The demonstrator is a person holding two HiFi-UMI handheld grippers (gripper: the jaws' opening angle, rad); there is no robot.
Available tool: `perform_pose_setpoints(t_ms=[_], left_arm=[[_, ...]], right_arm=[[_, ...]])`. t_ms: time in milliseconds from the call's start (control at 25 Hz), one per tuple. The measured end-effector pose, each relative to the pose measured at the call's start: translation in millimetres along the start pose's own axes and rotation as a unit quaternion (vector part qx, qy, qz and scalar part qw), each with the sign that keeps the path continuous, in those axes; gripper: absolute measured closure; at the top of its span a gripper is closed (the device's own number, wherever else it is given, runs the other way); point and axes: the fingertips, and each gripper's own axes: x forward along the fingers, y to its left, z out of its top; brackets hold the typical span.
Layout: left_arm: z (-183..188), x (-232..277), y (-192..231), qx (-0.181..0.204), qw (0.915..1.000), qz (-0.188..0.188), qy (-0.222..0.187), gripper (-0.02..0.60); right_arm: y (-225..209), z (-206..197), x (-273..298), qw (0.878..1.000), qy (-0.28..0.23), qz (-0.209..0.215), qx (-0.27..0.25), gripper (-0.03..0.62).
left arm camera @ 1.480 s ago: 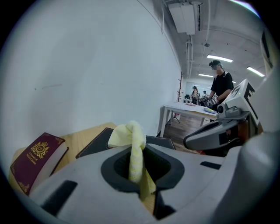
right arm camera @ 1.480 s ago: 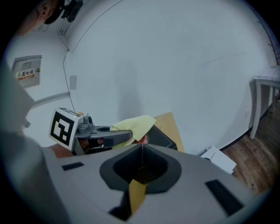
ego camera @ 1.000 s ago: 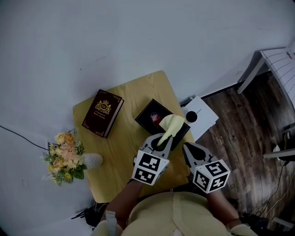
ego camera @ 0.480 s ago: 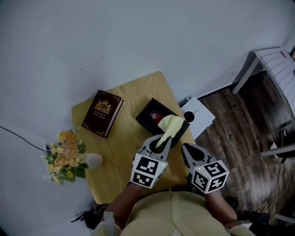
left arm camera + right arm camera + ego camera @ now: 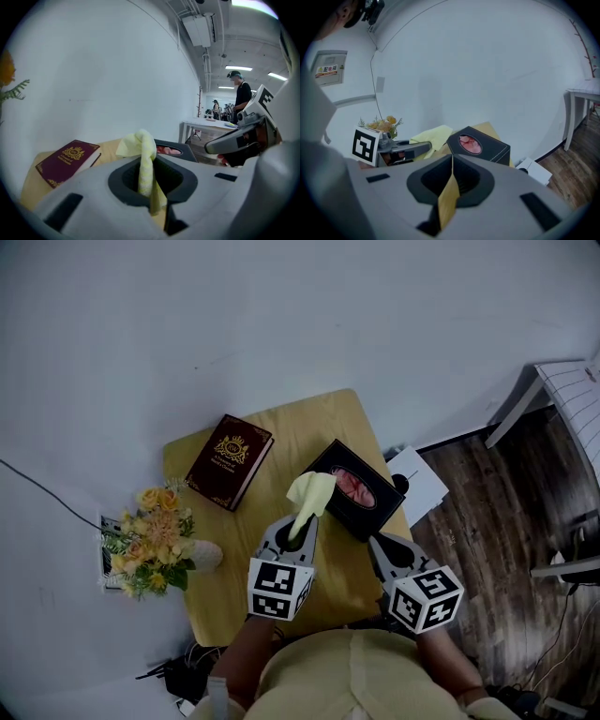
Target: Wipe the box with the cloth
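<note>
Left claw [image 5: 296,532] grips cloth [image 5: 310,493] | right claw [image 5: 382,549] closed | box [image 5: 361,493] nearby

On the surface [image 5: 314,423]: book [image 5: 230,461] rear left, box [image 5: 356,490] to its right near the right edge; cloth [image 5: 309,495], in the left hand-held gripper [image 5: 296,524], just left of the box; flowers [image 5: 155,540] at the left edge

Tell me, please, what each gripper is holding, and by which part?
The left gripper pinches the pale yellow cloth near one end; the right gripper holds nothing, its jaws together.
</note>
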Motion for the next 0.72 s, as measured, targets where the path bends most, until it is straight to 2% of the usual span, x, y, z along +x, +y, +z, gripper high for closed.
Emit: perform_pose_setpoints(t_ms=[240, 360, 520, 720], left_arm=[[-21.5, -13.6, 42.3, -0.034, 0.997, 0.067, 0.019, 0.546], [-33.3, -13.4, 53.8, -0.05, 0.9945, 0.088, 0.029, 0.546], [-54.4, -1.5, 57.9, -0.061, 0.9927, 0.089, 0.055, 0.546], [-66.9, 18.4, 50.2, -0.059, 0.9927, 0.067, 0.08, 0.546]], right_arm=[[10.2, 0.1, 15.8, 1.0, 0.016, 0.023, -0.013, 0.563], [12.6, 0.0, 22.0, 0.999, 0.024, 0.032, -0.018, 0.563], [12.2, -1.9, 27.1, 0.999, 0.034, 0.037, -0.019, 0.563], [7.6, -4.2, 27.6, 0.998, 0.041, 0.036, -0.015, 0.563]])
